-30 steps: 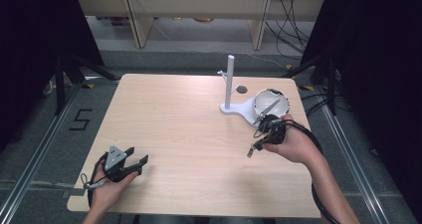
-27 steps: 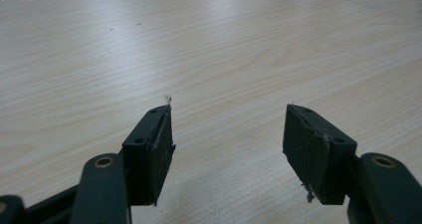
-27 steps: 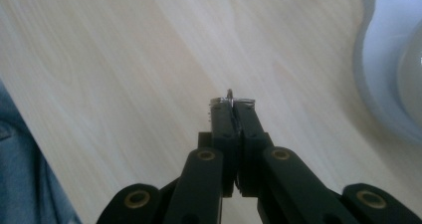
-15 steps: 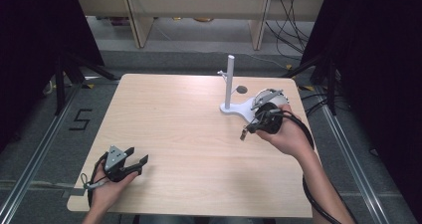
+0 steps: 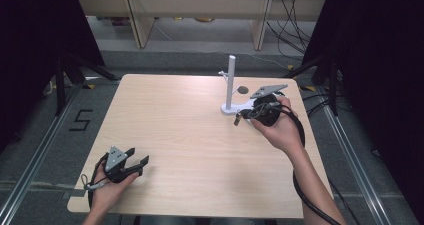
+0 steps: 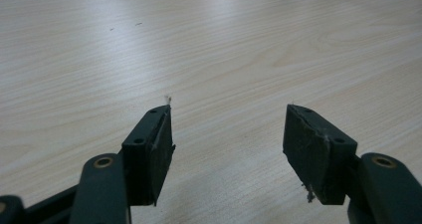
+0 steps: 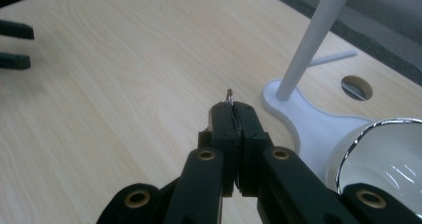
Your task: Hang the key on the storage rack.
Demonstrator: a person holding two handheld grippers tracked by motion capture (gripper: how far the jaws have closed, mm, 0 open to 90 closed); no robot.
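The right tongs (image 5: 238,120) have moved away from the person in the last second, off the open tabletop (image 5: 190,135) and up to the foot of the white stand (image 5: 230,81). The left tongs (image 5: 140,155) have not stirred.

Starting at the left, those tongs rest low near the front edge, held in the left hand (image 5: 107,187). They are spread wide, with only bare wood between and ahead of them in the left gripper view (image 6: 229,134). The stand is well apart from them, far off across the tabletop.

The stand's post rises just beyond the right tongs' tips. Its flat base spreads just beside them, on their right in the right gripper view (image 7: 233,109). These tongs are pressed narrow, pad against pad. A tiny speck pokes out at the very tip, too small to tell what it is. A round hole (image 7: 357,87) in the tabletop lies past the base. A white bowl (image 7: 393,159) with a shiny rim sits close on the tongs' right, on the base's far lobe.

I'd judge the approach about done. The tips are nearly at the base, though I can't tell whether they touch it. Closed as they are, they can prod or place something but cannot take hold, and would need to spread first.
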